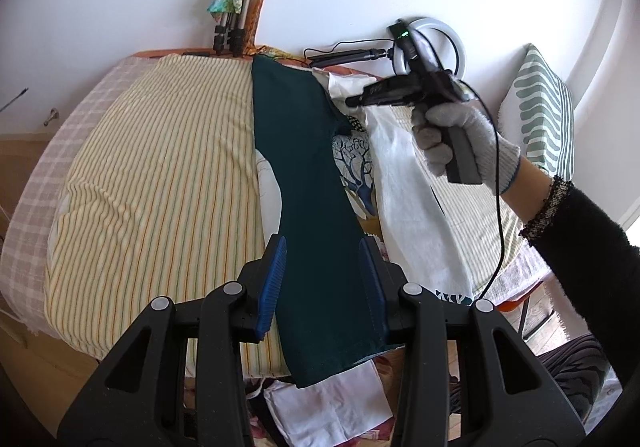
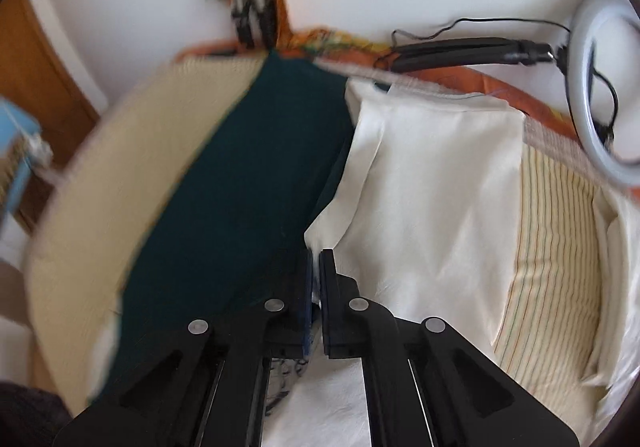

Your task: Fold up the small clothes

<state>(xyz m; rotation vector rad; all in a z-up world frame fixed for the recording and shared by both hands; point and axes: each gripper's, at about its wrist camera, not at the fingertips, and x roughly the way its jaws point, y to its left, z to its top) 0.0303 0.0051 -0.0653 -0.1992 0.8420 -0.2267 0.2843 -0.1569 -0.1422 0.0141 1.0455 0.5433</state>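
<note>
A dark green garment (image 1: 308,175) lies lengthwise on the striped sheet (image 1: 160,167); it also shows in the right wrist view (image 2: 240,183). A white garment (image 1: 416,207) lies to its right, partly over a tree-print cloth (image 1: 356,163). My left gripper (image 1: 324,279) is open, its blue pads either side of the green garment's near part, above it. My right gripper (image 2: 316,259) is shut on a fold of the white garment (image 2: 432,183), at its left edge beside the green one. In the left wrist view the right gripper (image 1: 360,99) is held by a gloved hand above the clothes.
A ring light (image 1: 444,43) on a black stand lies at the back by the wall. A tripod (image 1: 236,15) leans on the wall. A striped pillow (image 1: 540,107) stands at the right. More white cloth (image 1: 332,407) lies below the bed's front edge.
</note>
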